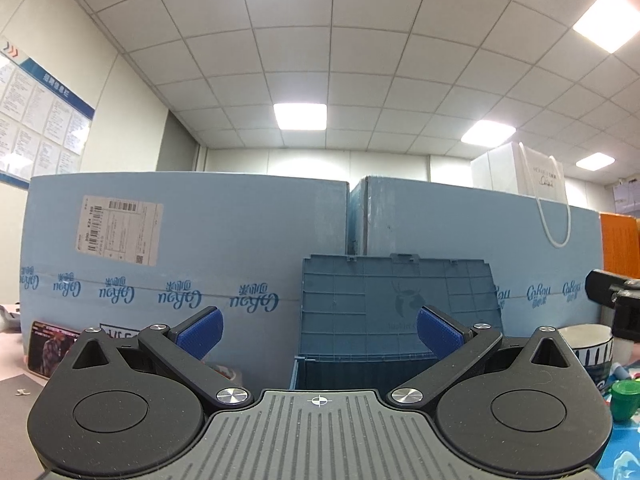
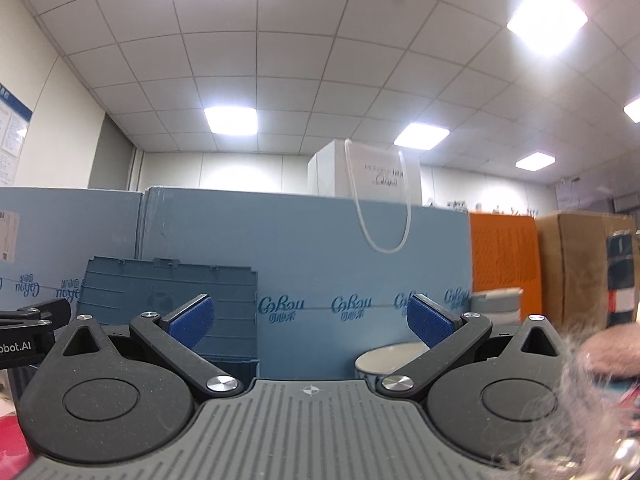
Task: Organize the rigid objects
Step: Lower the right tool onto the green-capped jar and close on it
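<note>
Jaws on both my grippers spread wide, nothing between them: left gripper (image 1: 319, 330) and right gripper (image 2: 311, 322) both empty, blue pads facing inward. Both are tilted up, so I see mostly ceiling.

Just past the left one, blue plastic crate (image 1: 372, 372) sits on the tabletop, its ribbed lid (image 1: 400, 296) flipped up and leaning against the big blue cartons (image 1: 180, 240) behind. Right of the crate: white bowl (image 1: 588, 344) with a dark striped outside, then a green cap (image 1: 624, 398) at the right edge, on a blue patterned mat. Right gripper sees the same bowl (image 2: 384, 358) just under its right finger.

Farther back: white paper bag (image 2: 376, 176) on top of the cartons, orange box (image 2: 504, 264) and brown carton (image 2: 576, 264) to the right.
</note>
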